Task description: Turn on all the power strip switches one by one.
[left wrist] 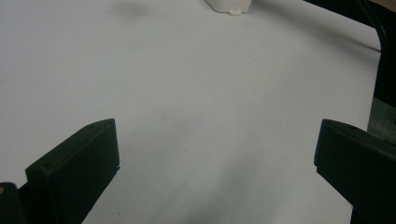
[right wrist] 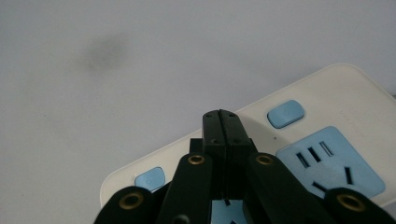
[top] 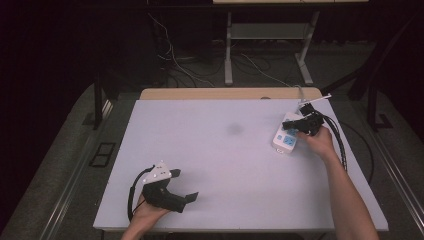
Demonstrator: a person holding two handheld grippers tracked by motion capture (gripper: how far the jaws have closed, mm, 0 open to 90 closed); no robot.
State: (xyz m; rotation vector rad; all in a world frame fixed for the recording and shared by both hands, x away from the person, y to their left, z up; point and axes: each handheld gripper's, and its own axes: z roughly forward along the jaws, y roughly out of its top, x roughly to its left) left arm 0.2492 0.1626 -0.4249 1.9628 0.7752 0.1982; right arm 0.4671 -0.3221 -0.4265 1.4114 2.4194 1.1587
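Low at the bottom left of the high view, the left gripper (top: 186, 185) rests on the white table (top: 215, 165) with its jaws spread wide and nothing between them, likely parked out of the way while the other hand works. Its own view looks across bare tabletop toward the power strip's (left wrist: 229, 5) end at the top edge. Farther off, at the right of the high view, the right gripper (top: 294, 123) hangs over the white power strip (top: 287, 135), jaws pressed fully together. Its view shows the closed tips (right wrist: 226, 122) poised between two blue buttons (right wrist: 286, 113), probably so the joined jaws serve as one blunt finger for pressing a switch.
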